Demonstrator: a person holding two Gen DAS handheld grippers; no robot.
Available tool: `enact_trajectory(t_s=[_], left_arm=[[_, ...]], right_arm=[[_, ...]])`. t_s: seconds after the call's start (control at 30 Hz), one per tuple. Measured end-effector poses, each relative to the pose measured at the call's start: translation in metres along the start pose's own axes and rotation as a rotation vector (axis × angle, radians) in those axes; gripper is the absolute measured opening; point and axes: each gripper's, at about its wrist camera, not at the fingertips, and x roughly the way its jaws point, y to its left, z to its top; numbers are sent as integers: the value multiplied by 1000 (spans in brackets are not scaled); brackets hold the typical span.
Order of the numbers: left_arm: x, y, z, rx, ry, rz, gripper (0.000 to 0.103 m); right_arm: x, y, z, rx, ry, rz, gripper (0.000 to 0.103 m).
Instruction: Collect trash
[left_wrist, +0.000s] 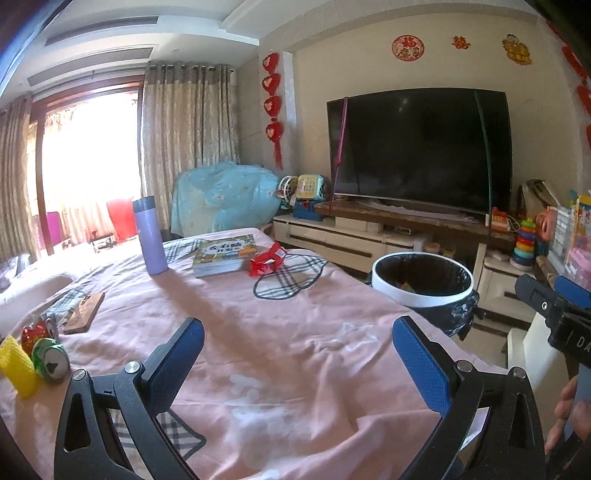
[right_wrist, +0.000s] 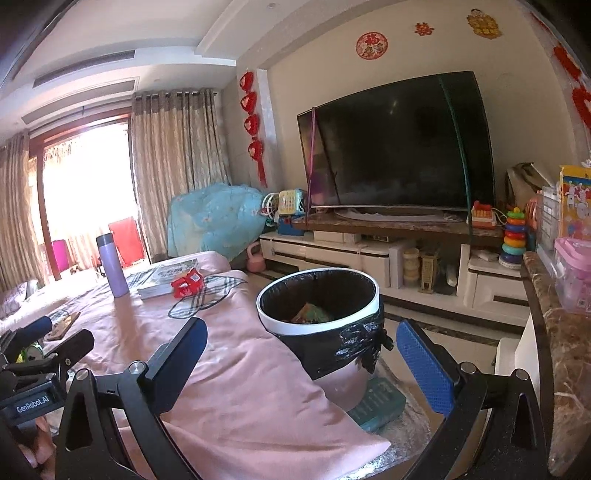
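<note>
Both the left gripper (left_wrist: 297, 350) and right gripper (right_wrist: 301, 354) hover spread apart and empty, ready to pick. Left of the bin (right_wrist: 319, 291), crushed cans (left_wrist: 50, 358) wait nearest; farther back a red wrapper (left_wrist: 267, 258), probably trash, lies beside the book (left_wrist: 223, 254).

Red wrapper (left_wrist: 267, 259) against book; lined bin (right_wrist: 319, 321).

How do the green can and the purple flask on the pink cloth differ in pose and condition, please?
The green can lies tipped on its side, top facing the camera, while the purple flask stands upright. The can looks opened; the flask is capped. The can sits at the near left beside a red wrapper, the flask farther back near the book. Both rest on the cloth.
</note>
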Motion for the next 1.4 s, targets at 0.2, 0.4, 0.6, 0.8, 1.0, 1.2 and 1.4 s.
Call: enact_trajectory(t_s=[0.2,0.4,0.6,0.8,1.0,1.2,1.4], left_arm=[[3,3,-1,-5,7,10,102],[3,4,-2,-7,2,18,102],[5,8,-4,-20,5,15,102],[5,9,-4,-18,-1,12,102],[5,9,-6,-16,0,1,102],[4,9,-7,-15,-6,-2,102],[3,8,-9,-14,-6,-2,102]], right_arm=[[4,6,-6,-22,20,7,103],[0,7,-6,-23,5,-2,103],[0,6,-5,-23,3,-4,103],[0,5,-5,-17,4,-4,103],[0,4,-7,-12,-1,-4,103],[-2,4,-7,-8,-1,-3,103],[-1,4,-7,-7,1,-3,103]])
